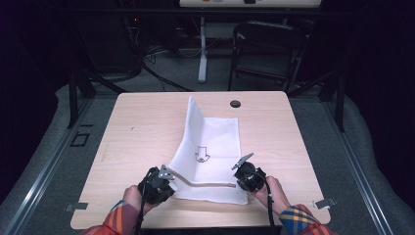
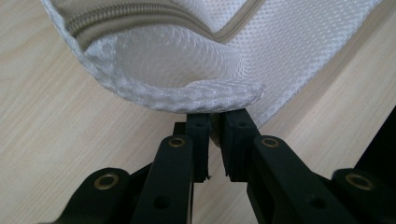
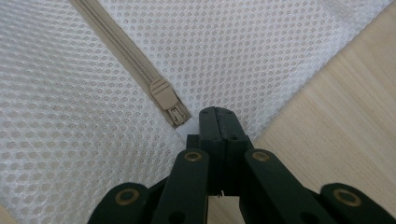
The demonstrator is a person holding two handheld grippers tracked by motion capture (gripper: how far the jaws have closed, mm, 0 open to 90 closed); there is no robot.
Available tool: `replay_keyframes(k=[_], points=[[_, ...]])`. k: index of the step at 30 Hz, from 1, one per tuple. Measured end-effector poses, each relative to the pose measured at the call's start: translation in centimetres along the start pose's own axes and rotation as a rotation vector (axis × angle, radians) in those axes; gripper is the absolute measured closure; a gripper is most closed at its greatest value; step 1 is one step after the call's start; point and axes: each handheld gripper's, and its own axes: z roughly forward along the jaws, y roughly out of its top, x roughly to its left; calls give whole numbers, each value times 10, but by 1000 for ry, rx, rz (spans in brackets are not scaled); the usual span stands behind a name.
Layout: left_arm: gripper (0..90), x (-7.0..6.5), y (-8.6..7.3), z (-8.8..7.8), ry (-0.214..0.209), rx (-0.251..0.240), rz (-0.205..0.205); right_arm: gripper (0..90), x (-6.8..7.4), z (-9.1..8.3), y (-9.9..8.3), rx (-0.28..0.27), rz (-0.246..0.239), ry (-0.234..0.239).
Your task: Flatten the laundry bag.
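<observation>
Both hand-held grippers [image 2: 215, 122] [image 3: 215, 116] pinch the mesh bag [image 1: 215, 142].

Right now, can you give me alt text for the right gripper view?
The right hand-held gripper has its black jaws shut on the edge of a white mesh bag, just beside the beige zipper pull. The zipper runs up to the left, and the wooden table shows at right.

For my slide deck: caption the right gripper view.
Right hand-held gripper shut on the white mesh bag beside its beige zipper pull.
</observation>
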Motion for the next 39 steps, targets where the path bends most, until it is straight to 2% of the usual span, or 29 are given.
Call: replay_keyframes(k=[4,10,11,13,14,15,17,20,22,25,26,28,29,30,33,34,38,39], points=[[810,1,-2,-1,-18,2,-13,900,-1,1,0,-14,7,1],[774,1,-5,-3,-44,8,-12,900,-4,1,-1,-18,-11,-4],[730,2,-7,-5,-63,8,-8,900,-5,1,-1,-22,-19,-14],[674,3,-8,-6,-68,12,-5,900,-6,2,-1,-30,-20,-22],[648,4,-11,-9,-99,10,-8,900,-8,2,-1,-29,-21,-29],[623,4,-11,-9,-99,10,-8,900,-8,2,-1,-29,-21,-29],[616,5,-15,-12,-116,1,-16,900,-10,2,-1,-33,-17,-31],[559,6,-19,-22,-138,-40,-40,879,-12,2,-1,-47,-5,-17],[497,8,-22,-29,-149,-85,-64,826,-12,0,0,-47,-5,-13],[389,10,-22,-36,-127,-134,-82,680,-14,-4,2,-50,-4,4],[389,10,-20,-37,-115,-144,-85,680,-14,-4,2,-50,-4,4],[287,9,-16,-37,-105,-154,-77,537,-17,-10,4,-74,31,6],[249,8,-14,-36,-94,-154,-77,496,-18,-12,4,-87,47,5],[230,7,-8,-33,-84,-151,-57,481,-20,-14,4,-90,54,-2],[176,5,4,-29,-68,-163,-34,410,-23,-17,2,-107,76,1],[165,5,4,-29,-68,-163,-34,396,-24,-17,2,-106,77,3],[150,1,21,-22,-69,-183,-7,358,-26,-18,0,-105,81,3],[151,0,26,-19,-68,-182,8,302,-26,-18,0,-106,89,3]])
